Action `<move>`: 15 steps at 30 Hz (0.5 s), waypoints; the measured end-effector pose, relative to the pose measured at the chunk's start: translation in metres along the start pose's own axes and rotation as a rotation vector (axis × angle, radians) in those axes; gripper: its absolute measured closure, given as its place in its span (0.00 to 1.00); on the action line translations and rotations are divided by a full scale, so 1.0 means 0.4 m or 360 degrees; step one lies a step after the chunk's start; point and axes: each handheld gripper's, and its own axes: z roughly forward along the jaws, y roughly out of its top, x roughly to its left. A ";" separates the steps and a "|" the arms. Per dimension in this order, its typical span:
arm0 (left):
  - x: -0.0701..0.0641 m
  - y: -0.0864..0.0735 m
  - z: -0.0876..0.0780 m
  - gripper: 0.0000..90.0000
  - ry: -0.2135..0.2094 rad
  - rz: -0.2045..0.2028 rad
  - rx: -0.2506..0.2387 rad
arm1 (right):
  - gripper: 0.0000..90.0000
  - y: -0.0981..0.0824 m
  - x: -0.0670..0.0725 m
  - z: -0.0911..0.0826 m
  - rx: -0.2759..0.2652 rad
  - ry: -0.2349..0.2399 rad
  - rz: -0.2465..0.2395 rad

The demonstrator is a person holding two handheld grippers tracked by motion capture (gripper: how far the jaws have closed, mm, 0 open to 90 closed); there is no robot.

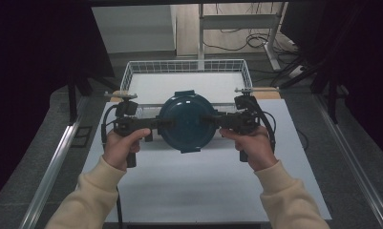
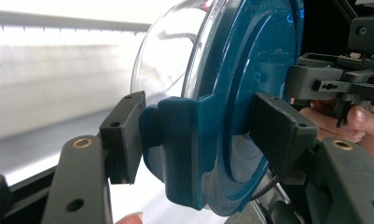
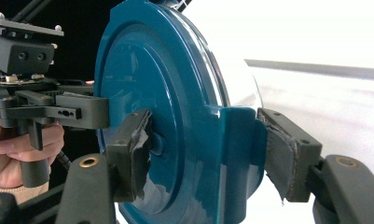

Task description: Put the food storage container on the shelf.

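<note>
Plainly unlabelled teal-lidded container [image 1: 186, 121], left gripper [image 1: 164, 123], right gripper [image 1: 209, 119] clamping

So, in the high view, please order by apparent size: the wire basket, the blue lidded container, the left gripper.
1. wire basket, widest.
2. blue lidded container, raised nearer the camera, so its real size is unsure.
3. left gripper, smallest.

A white table [image 1: 203, 186] stands on a grey floor [image 1: 31, 157]. At its far edge sits a white wire basket [image 1: 186, 67]. Beyond it are the white legs of a desk [image 1: 237, 21], with cables [image 1: 256, 40] lying loose on the floor under it. Dark curtains [image 1: 31, 52] close in both sides. Metal rails [image 1: 50, 171] run along the table's left and right.
</note>
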 end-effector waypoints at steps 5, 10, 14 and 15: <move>-0.004 0.053 -0.005 0.42 -0.0001 0.0007 -0.0005 | 0.42 0.049 0.002 0.001 -0.0027 0.0006 -0.0009; 0.005 0.105 -0.002 0.42 -0.0031 -0.0012 0.0008 | 0.42 0.097 0.003 0.003 -0.0045 -0.0016 -0.0029; 0.012 0.145 0.007 0.42 -0.0032 -0.0004 0.0005 | 0.41 0.133 -0.005 0.008 -0.0054 -0.0026 -0.0031; 0.012 0.145 0.007 0.42 -0.0032 -0.0004 0.0005 | 0.41 0.133 -0.005 0.008 -0.0054 -0.0026 -0.0031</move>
